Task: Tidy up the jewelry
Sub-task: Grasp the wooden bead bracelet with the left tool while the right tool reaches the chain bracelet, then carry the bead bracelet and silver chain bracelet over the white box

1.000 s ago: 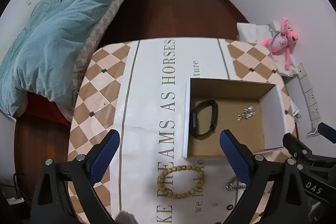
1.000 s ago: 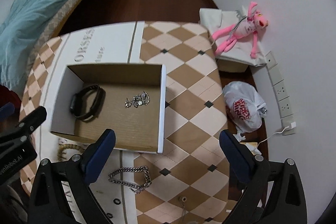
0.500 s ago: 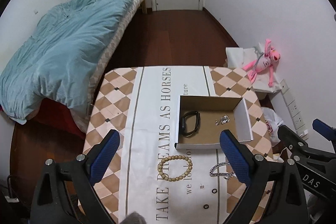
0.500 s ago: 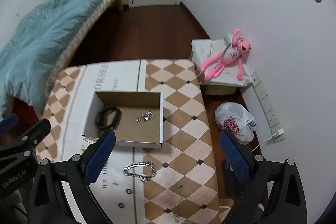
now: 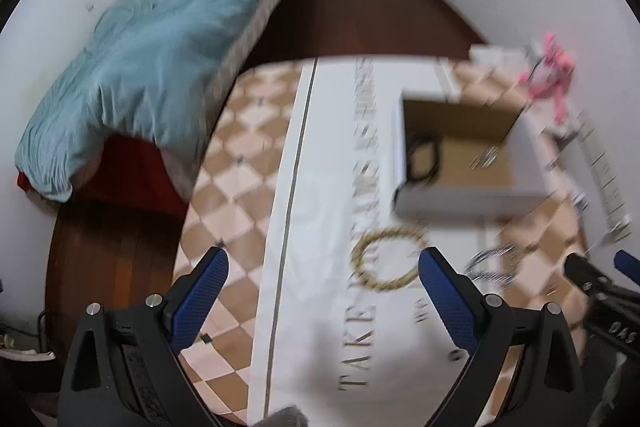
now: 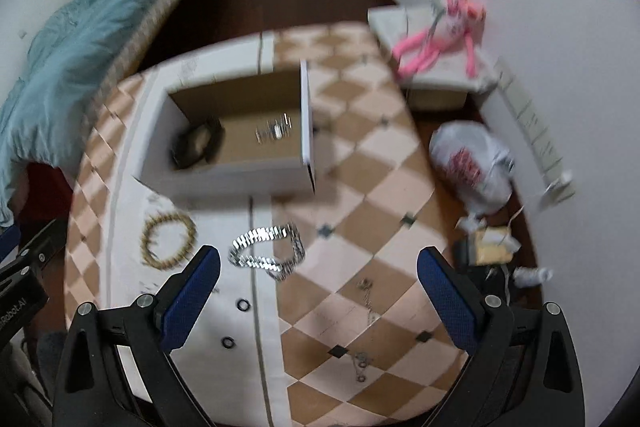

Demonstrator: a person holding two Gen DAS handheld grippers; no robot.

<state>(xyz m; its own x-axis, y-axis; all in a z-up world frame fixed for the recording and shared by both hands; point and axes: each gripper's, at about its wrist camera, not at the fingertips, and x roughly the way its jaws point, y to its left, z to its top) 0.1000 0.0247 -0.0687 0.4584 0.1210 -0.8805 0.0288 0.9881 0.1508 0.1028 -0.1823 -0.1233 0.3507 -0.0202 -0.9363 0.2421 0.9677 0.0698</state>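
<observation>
An open cardboard box (image 5: 472, 197) (image 6: 228, 179) sits on the table and holds a black band (image 5: 424, 157) (image 6: 196, 145) and a small silver piece (image 5: 486, 157) (image 6: 274, 129). A wooden bead bracelet (image 5: 388, 257) (image 6: 168, 241) and a silver chain bracelet (image 6: 266, 251) (image 5: 492, 265) lie on the cloth in front of the box. Two small black rings (image 6: 243, 305) and thin small pieces (image 6: 366, 291) lie nearer. My left gripper (image 5: 322, 303) and my right gripper (image 6: 318, 301) are both open and empty, held above the table. Both views are blurred.
The table has a checked cloth (image 6: 372, 187) with a white printed runner (image 5: 332, 187). A bed with a blue quilt (image 5: 152, 59) stands to the left. A pink plush toy (image 6: 444, 35), a white plastic bag (image 6: 472, 163) and wall sockets (image 6: 536, 131) are on the right.
Both grippers rose away from the table half a second ago and have now dropped back toward it. Nothing on the table has moved, and both grippers stay open.
</observation>
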